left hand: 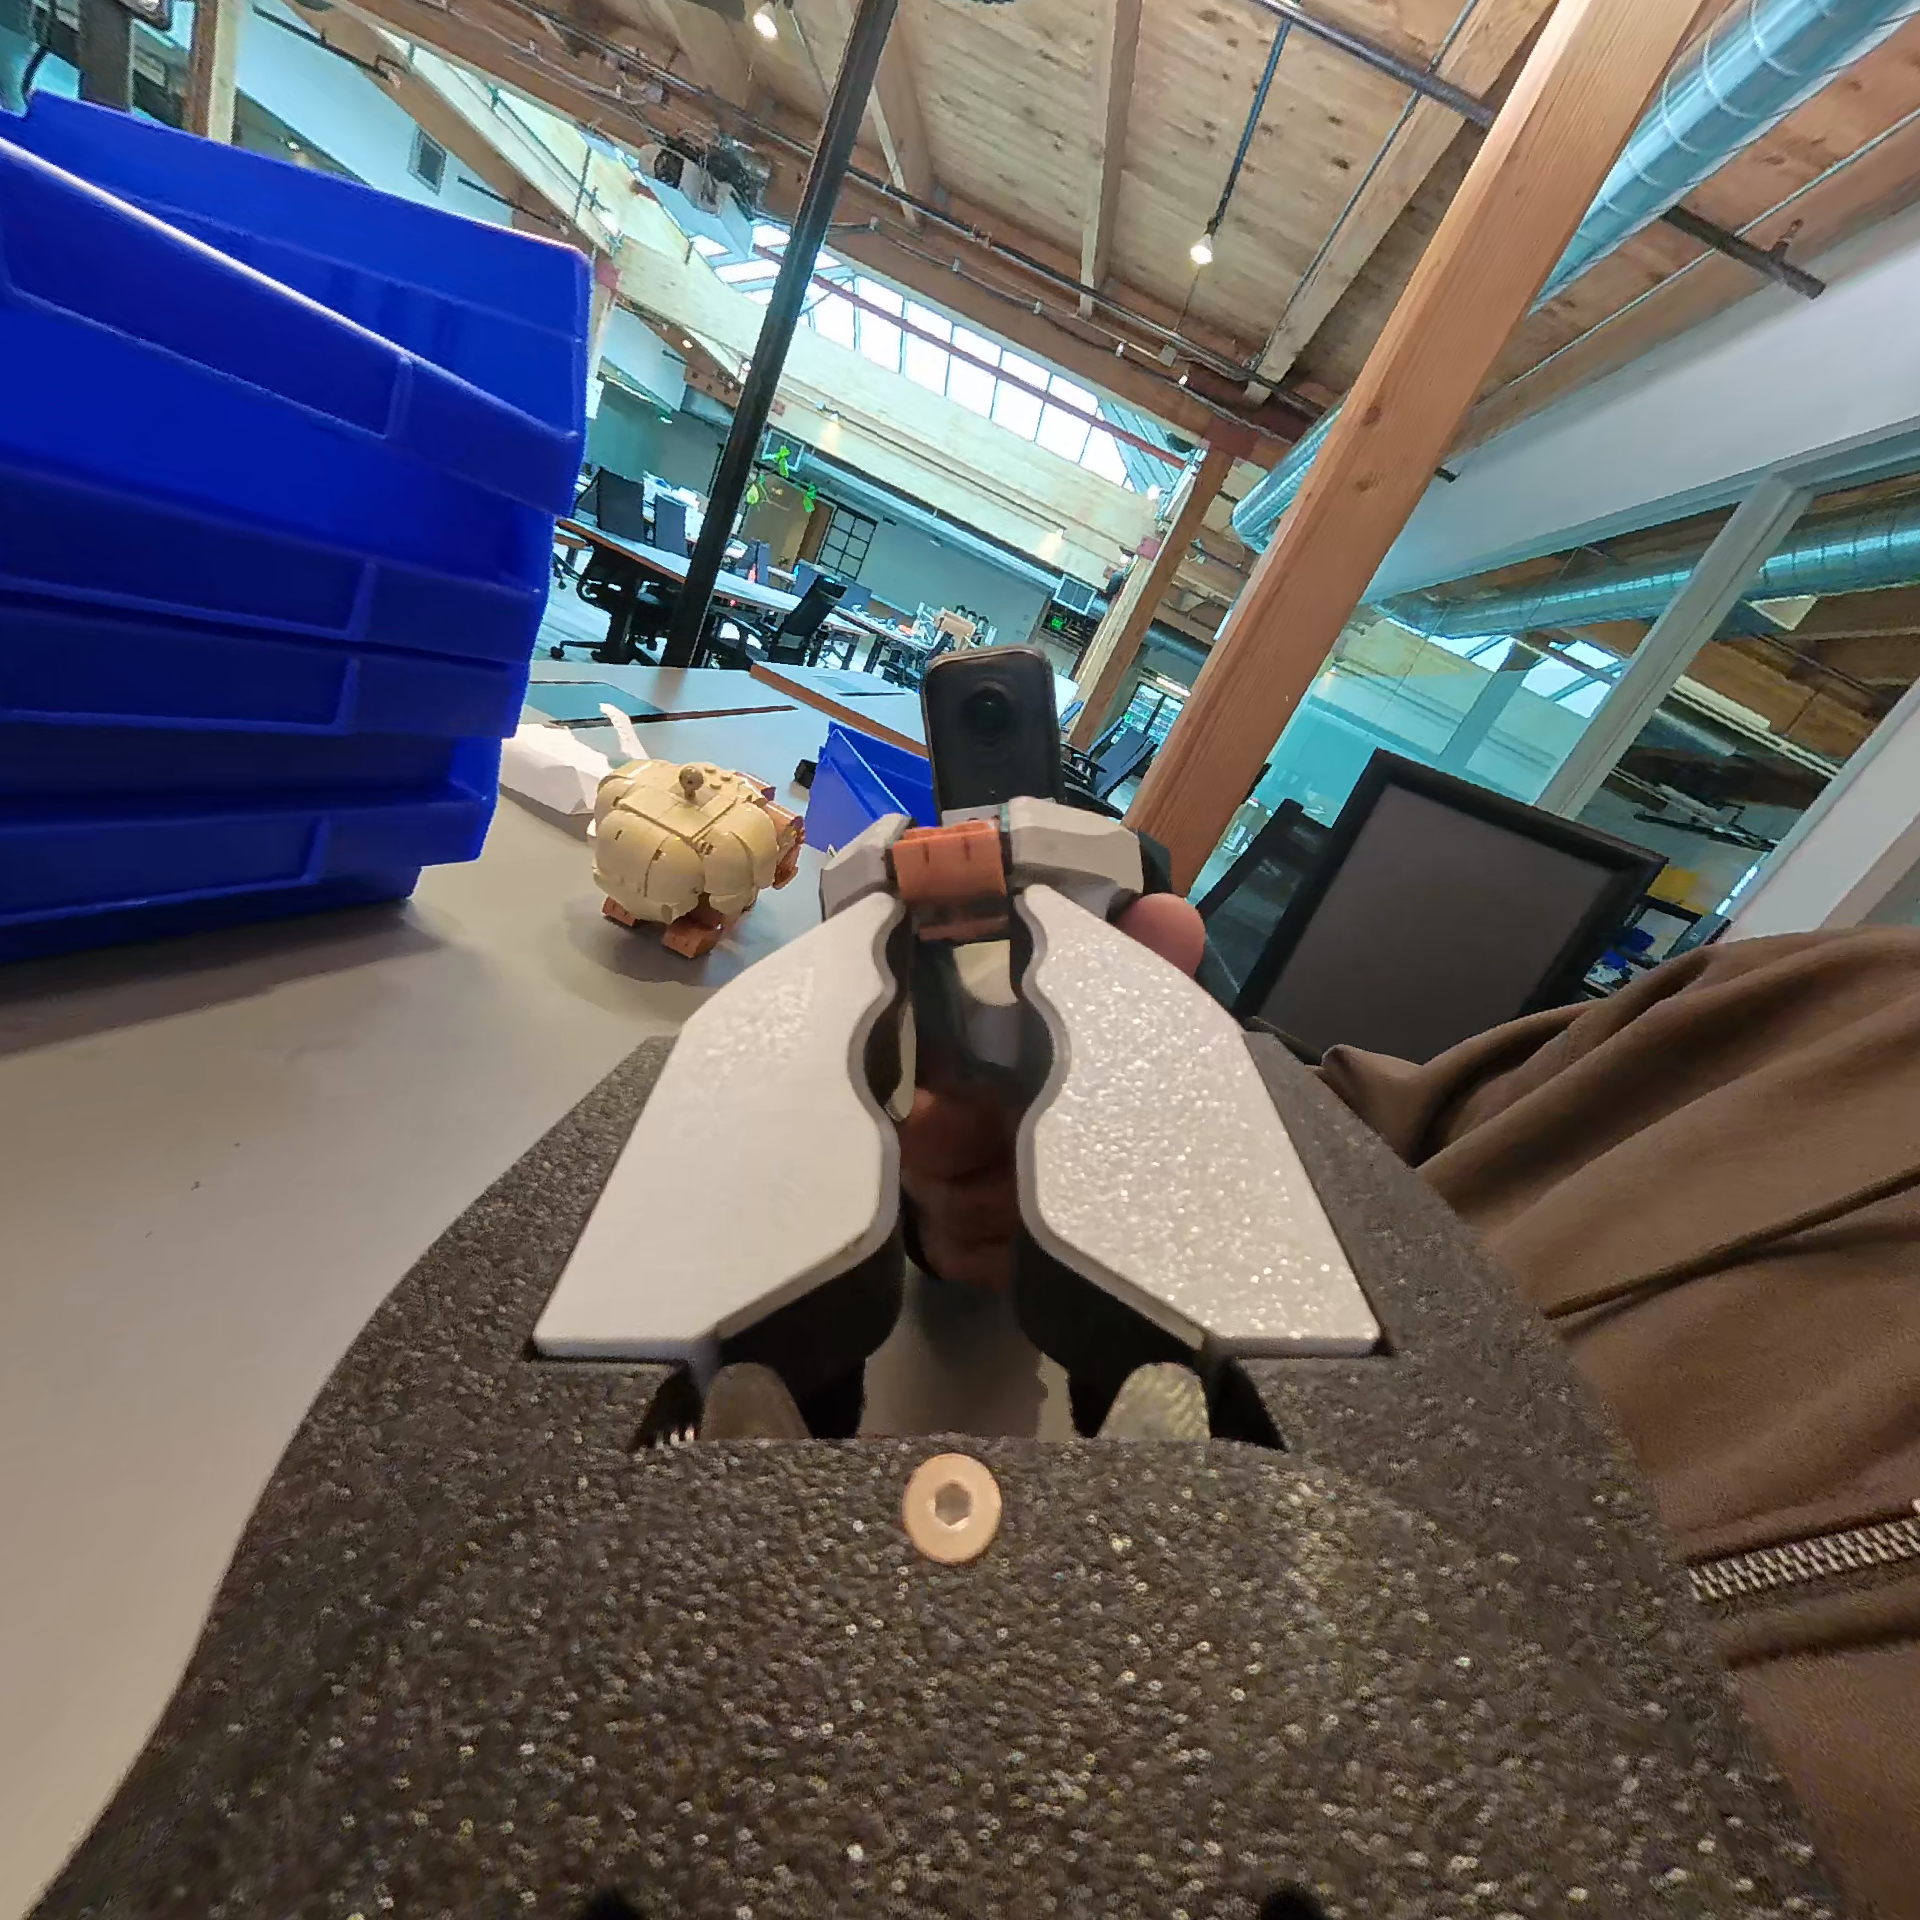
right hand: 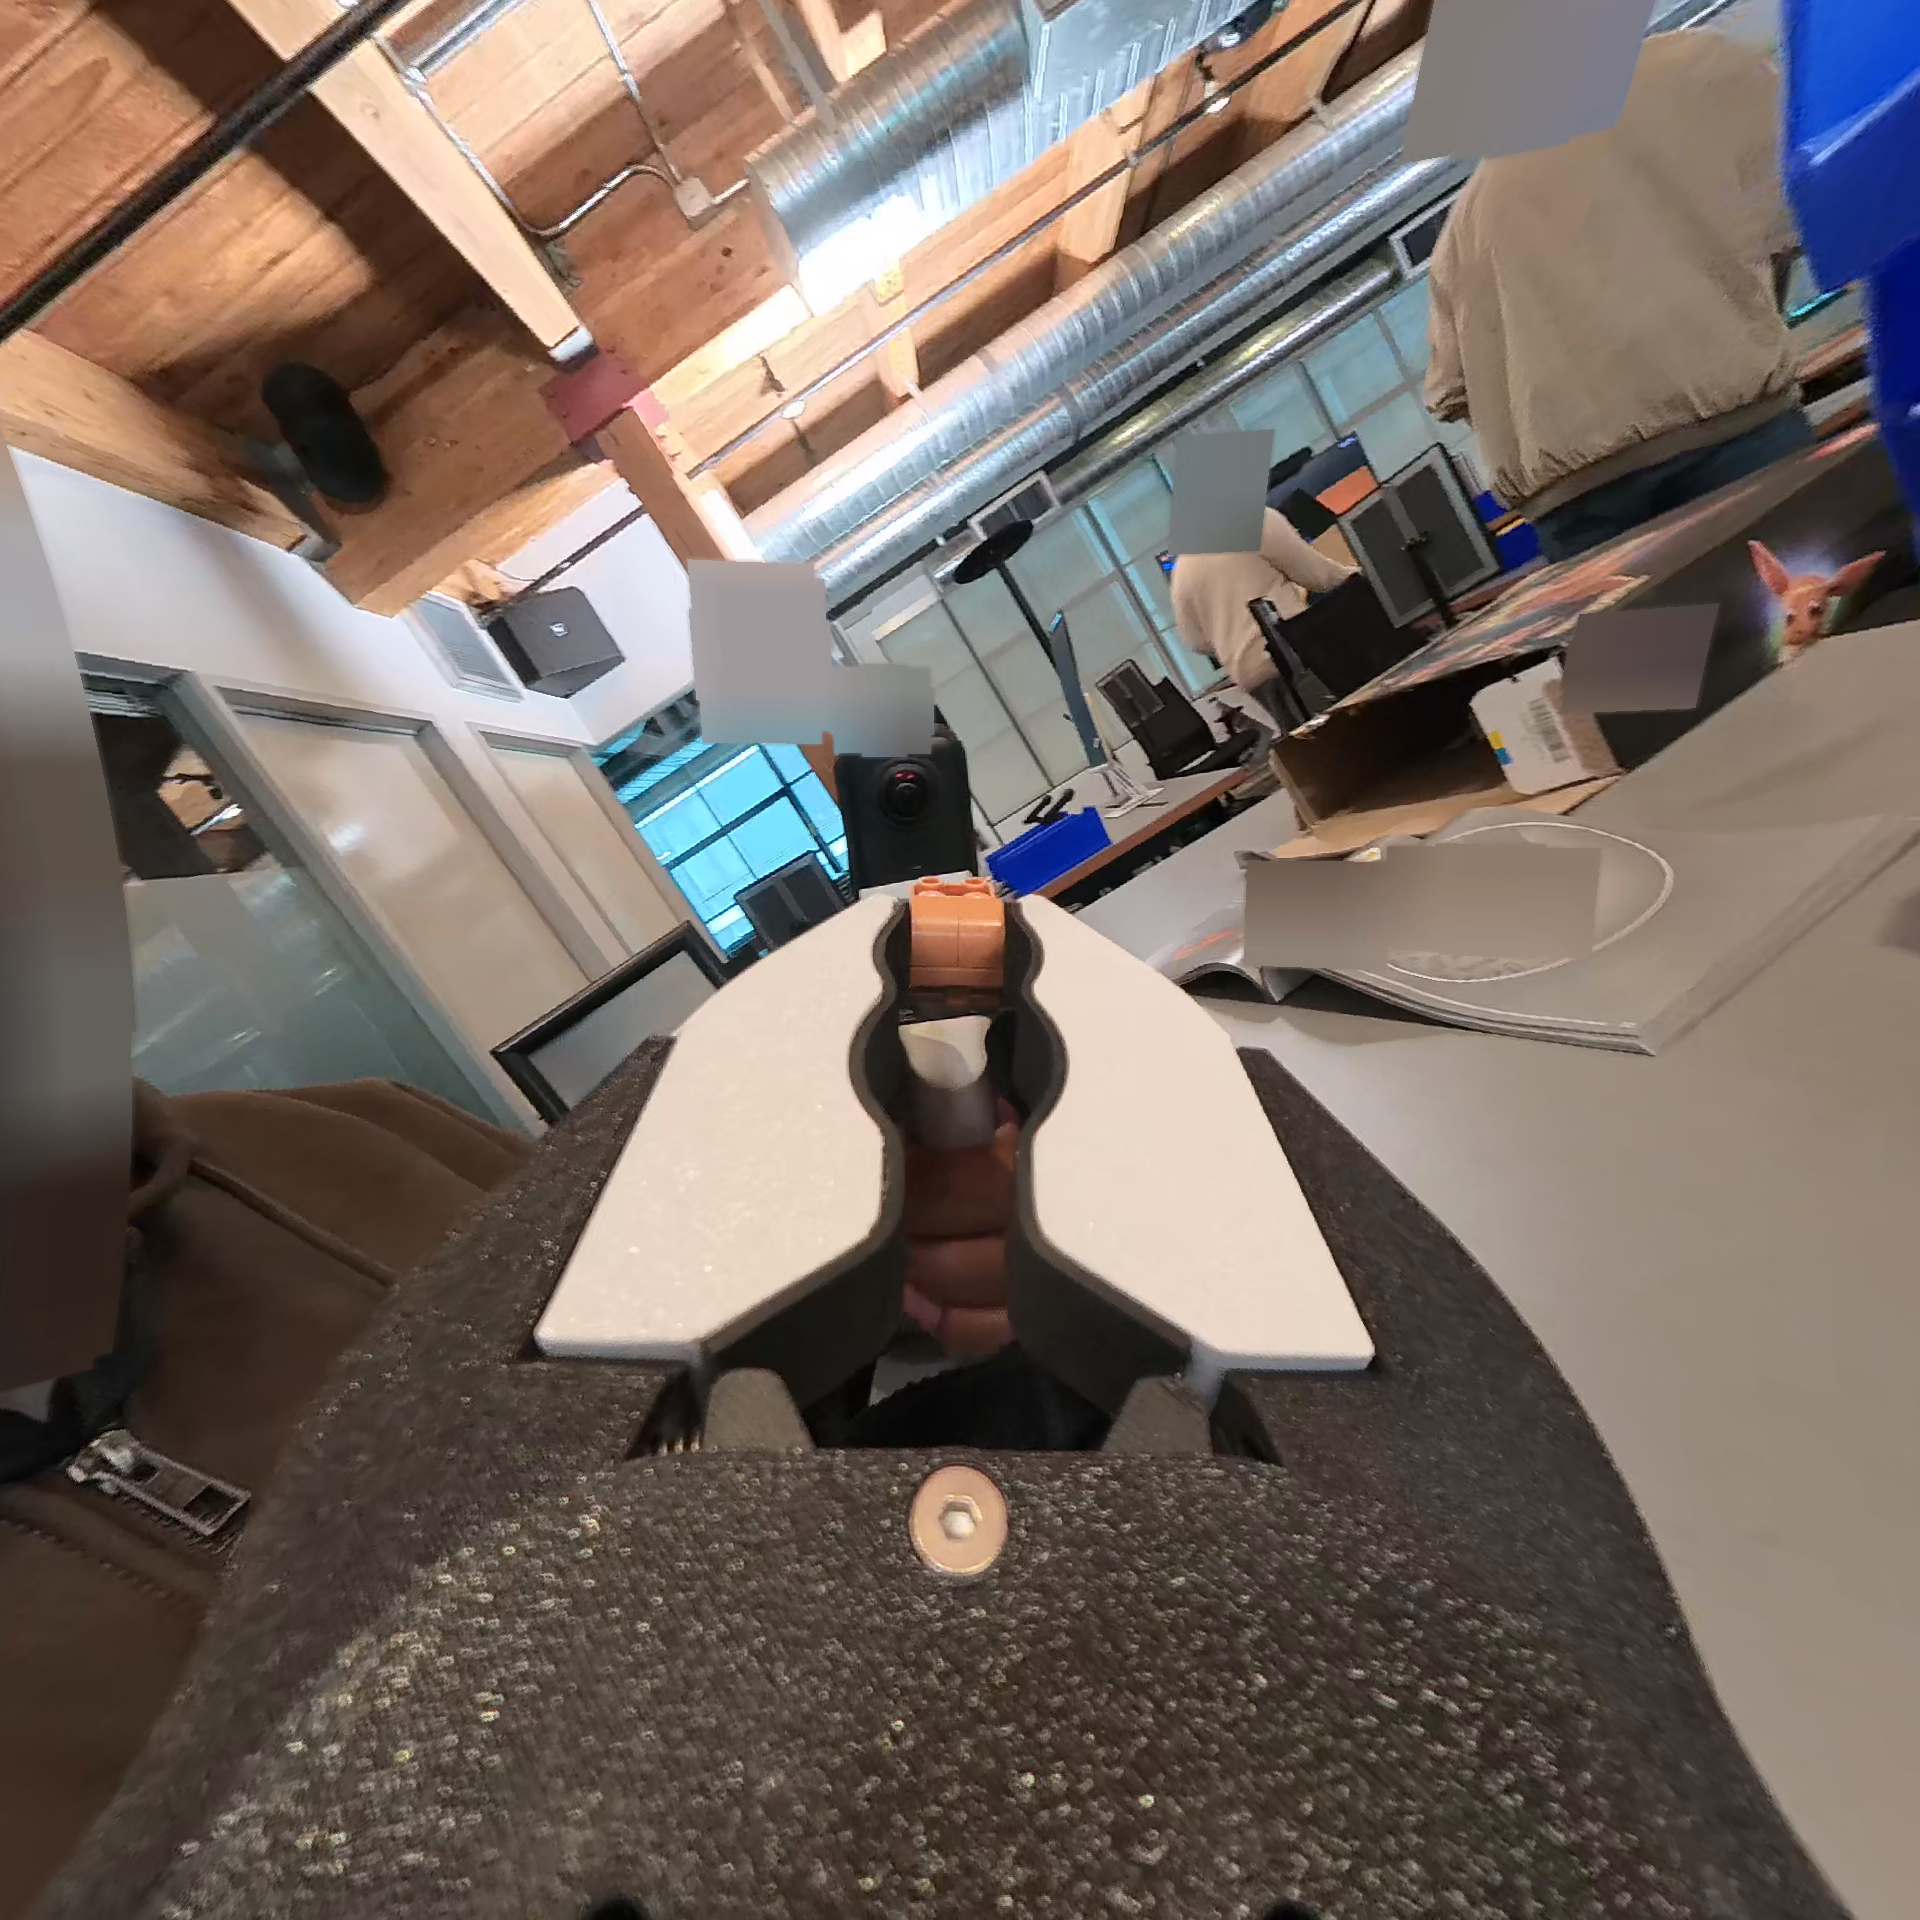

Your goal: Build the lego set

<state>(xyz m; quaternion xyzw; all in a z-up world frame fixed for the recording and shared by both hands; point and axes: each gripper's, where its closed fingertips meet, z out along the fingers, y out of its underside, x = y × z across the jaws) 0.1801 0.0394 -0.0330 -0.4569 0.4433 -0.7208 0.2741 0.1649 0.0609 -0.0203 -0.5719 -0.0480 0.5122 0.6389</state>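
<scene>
My left gripper (left hand: pixel 961 920) and right gripper (right hand: pixel 956 920) face each other tip to tip above the grey table (left hand: pixel 208 1143). Both are shut on a small orange-brown lego assembly (left hand: pixel 951 878), which also shows in the right wrist view (right hand: pixel 956 940) with studs on top and a dark brown part below. In the left wrist view the right gripper's grey fingers (left hand: pixel 1070 847) flank the piece, with its camera (left hand: pixel 992 727) behind. A cream lego model (left hand: pixel 681 847) with brown feet stands on the table at the left.
Stacked blue bins (left hand: pixel 260 520) stand at the left, and a small blue bin (left hand: pixel 868 779) behind the model. An open booklet (right hand: pixel 1558 966) and a cardboard box (right hand: pixel 1455 748) lie on the right. A dark monitor (left hand: pixel 1444 904) and a brown sleeve (left hand: pixel 1662 1143) are close by. People stand behind. My two grippers' fingertips are within a few centimetres of each other. Left tips and right tips are each some 20 cm from the cream lego model (left hand: pixel 681 847).
</scene>
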